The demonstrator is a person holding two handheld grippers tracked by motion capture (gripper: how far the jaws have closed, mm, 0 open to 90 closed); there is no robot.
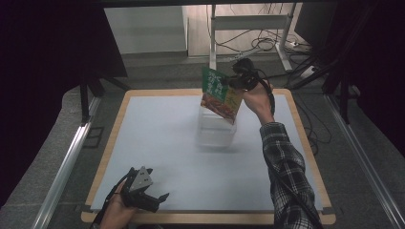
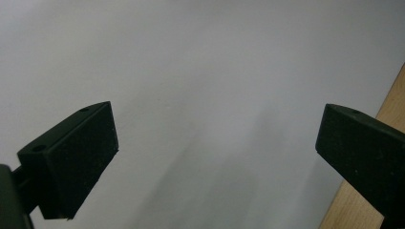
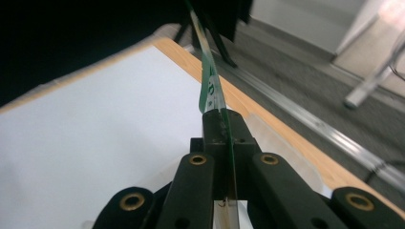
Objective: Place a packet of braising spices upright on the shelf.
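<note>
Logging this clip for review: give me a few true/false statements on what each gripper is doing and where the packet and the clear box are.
1. The right gripper is shut on the packet. True; in the right gripper view its jaws clamp the packet's thin edge.
2. The packet lies flat on the table. False; it is held tilted in the air above the clear box.
3. The left gripper is open and holds nothing. True; its jaws stand wide apart over the white table top.
4. The left gripper is touching the clear box. False; it is at the table's near edge, well apart from the box.
5. The clear box stands on the floor. False; it stands on the table.
</note>
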